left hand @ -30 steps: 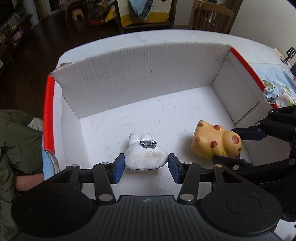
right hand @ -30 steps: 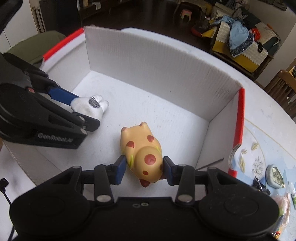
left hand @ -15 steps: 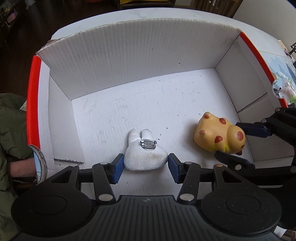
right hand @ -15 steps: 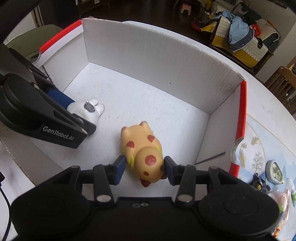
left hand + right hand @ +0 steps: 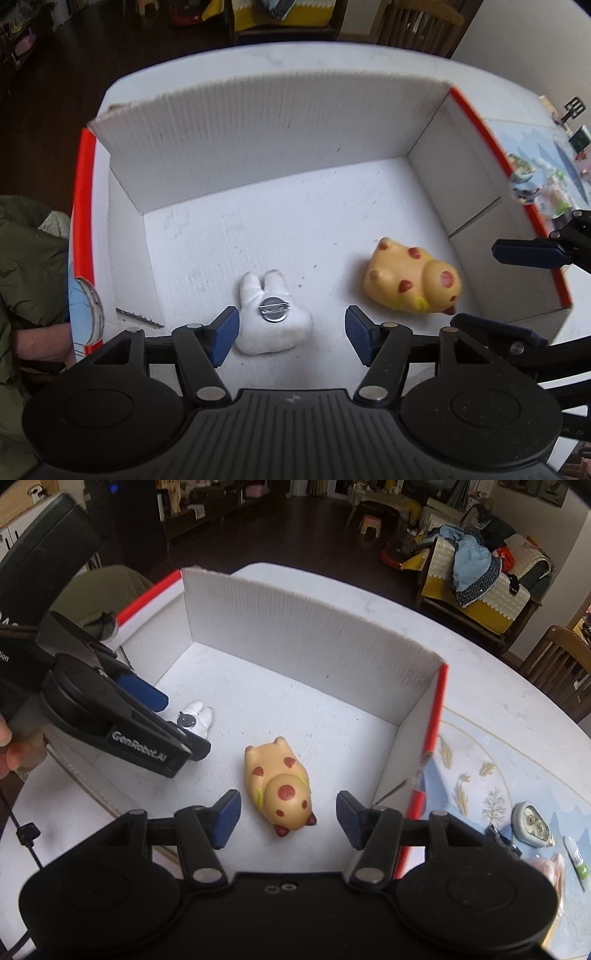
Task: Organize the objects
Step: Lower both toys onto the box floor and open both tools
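Observation:
A white rabbit-shaped plush badge (image 5: 271, 318), metal pin side up, lies on the floor of a white cardboard box (image 5: 280, 147) with red-edged side flaps. My left gripper (image 5: 291, 334) hangs just above it, jaws opening, blue pads clear of the badge on both sides. To its right lies a yellow toy animal with red spots (image 5: 412, 280), also seen as the spotted toy (image 5: 280, 790) in the right wrist view. My right gripper (image 5: 288, 818) is over it with jaws opening, pads apart from the toy. The left gripper (image 5: 147, 716) and the badge (image 5: 195, 720) show at the left there.
The box stands on a white round table (image 5: 498, 694). Right of the box a blue patterned mat (image 5: 491, 790) carries small items, among them a little clock-like object (image 5: 532, 823). A person's green sleeve (image 5: 26, 258) is at the left. Chairs and a sofa stand behind.
Both grippers have let go: the left opened off the white badge, the right opened off the spotted toy and rose a little. Both toys now rest on the box floor.

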`<move>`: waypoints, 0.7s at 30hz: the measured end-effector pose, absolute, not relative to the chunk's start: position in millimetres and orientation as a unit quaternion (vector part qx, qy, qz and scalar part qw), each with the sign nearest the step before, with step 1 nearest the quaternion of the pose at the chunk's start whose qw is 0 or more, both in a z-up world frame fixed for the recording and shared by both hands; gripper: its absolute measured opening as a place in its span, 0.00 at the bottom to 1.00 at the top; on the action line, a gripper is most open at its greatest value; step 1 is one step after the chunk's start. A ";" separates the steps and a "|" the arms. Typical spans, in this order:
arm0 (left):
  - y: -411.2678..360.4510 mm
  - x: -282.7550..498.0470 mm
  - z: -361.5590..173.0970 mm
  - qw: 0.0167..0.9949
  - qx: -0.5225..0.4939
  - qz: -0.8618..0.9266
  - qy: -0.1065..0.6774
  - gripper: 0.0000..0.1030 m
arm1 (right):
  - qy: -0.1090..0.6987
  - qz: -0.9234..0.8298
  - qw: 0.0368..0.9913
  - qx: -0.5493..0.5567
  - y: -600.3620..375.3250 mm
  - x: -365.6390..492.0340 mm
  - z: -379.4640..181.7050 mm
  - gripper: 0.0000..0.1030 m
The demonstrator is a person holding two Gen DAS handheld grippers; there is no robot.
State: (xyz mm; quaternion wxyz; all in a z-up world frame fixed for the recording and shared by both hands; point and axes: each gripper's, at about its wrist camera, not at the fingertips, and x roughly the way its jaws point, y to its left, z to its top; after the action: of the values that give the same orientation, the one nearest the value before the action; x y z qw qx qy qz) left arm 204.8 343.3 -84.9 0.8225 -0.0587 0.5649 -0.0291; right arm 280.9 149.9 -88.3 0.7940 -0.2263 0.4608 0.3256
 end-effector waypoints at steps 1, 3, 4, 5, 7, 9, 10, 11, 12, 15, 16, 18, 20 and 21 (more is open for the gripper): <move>342.9 202.5 -80.8 0.826 -0.061 -0.028 0.560 0.60 | 0.458 0.326 0.797 -0.220 146.7 280.5 -84.8 0.56; 341.8 197.4 -71.9 0.833 -0.066 -0.028 0.548 0.60 | 0.455 0.327 0.803 -0.206 139.6 280.3 -78.2 0.56; 340.4 195.5 -67.3 0.837 -0.067 -0.028 0.542 0.60 | 0.452 0.328 0.805 -0.200 135.9 279.1 -75.1 0.56; 337.5 193.9 -64.6 0.841 -0.066 -0.027 0.536 0.60 | 0.449 0.329 0.807 -0.196 132.5 277.8 -71.3 0.56; 332.4 188.2 -55.1 0.849 -0.065 -0.027 0.524 0.60 | 0.440 0.331 0.812 -0.192 127.3 275.9 -65.3 0.56; 327.1 181.8 -46.1 0.856 -0.065 -0.031 0.512 0.60 | 0.433 0.334 0.817 -0.183 119.8 273.5 -58.4 0.56; 324.0 178.0 -41.1 0.859 -0.065 -0.033 0.506 0.60 | 0.431 0.336 0.818 -0.178 116.3 272.2 -55.2 0.56; 321.1 174.3 -36.4 0.863 -0.066 -0.032 0.500 0.60 | 0.428 0.338 0.820 -0.174 112.9 270.5 -52.3 0.56; 317.9 170.3 -32.6 0.866 -0.066 -0.032 0.494 0.60 | 0.424 0.340 0.822 -0.171 109.0 268.5 -49.2 0.56; 307.4 156.9 -20.0 0.877 -0.068 -0.030 0.474 0.60 | 0.411 0.348 0.827 -0.161 95.6 261.9 -40.0 0.56; 303.9 153.2 -16.5 0.880 -0.070 -0.029 0.468 0.60 | 0.408 0.351 0.828 -0.158 90.9 260.1 -37.0 0.56; 296.7 145.2 -9.7 0.886 -0.075 -0.026 0.457 0.60 | 0.400 0.358 0.830 -0.152 81.8 255.9 -32.2 0.56; 288.7 137.8 -4.7 0.891 -0.077 -0.019 0.447 0.60 | 0.396 0.362 0.831 -0.145 72.0 252.0 -28.4 0.58; 284.0 134.4 -2.3 0.893 -0.078 -0.018 0.442 0.61 | 0.393 0.365 0.832 -0.141 66.7 249.8 -26.2 0.58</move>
State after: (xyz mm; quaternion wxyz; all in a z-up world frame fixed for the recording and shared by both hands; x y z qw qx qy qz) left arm 134.4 284.0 -2.3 0.8933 -0.0778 0.4424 -0.0176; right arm 249.8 66.7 -26.2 0.8322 -0.1415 0.3927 0.3650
